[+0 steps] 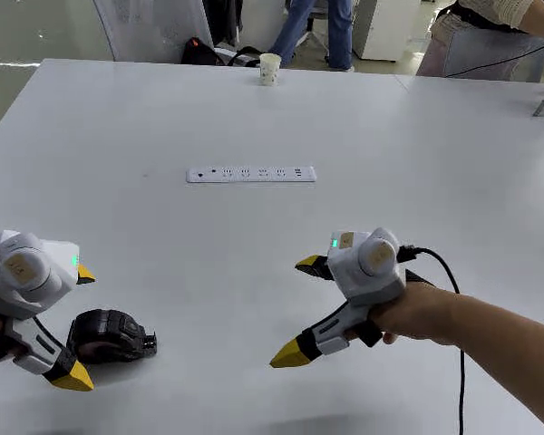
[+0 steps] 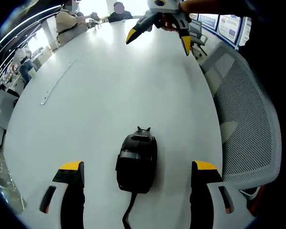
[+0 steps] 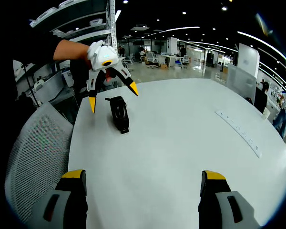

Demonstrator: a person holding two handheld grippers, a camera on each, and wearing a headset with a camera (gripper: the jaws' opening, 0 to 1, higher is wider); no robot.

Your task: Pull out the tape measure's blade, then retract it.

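A black tape measure (image 1: 111, 335) lies on the white table (image 1: 254, 118) at the lower left, its blade tip pointing right. My left gripper (image 1: 80, 324) stands open with a yellow-tipped finger on either side of the case, not touching it. From the left gripper view the tape measure (image 2: 137, 161) sits between the wide-spread fingers (image 2: 70, 167). My right gripper (image 1: 301, 311) is open at centre right, empty, aimed left toward the tape measure (image 3: 119, 113). The left gripper (image 3: 112, 98) hangs over the case in the right gripper view; the right gripper (image 2: 157, 39) faces me in the left one.
A white power strip (image 1: 250, 174) lies mid-table and a paper cup (image 1: 269, 69) stands at the far edge. A black cable (image 1: 453, 299) trails from the right gripper. A mesh chair (image 2: 248, 119) stands beside the table. People stand and sit beyond the far edge.
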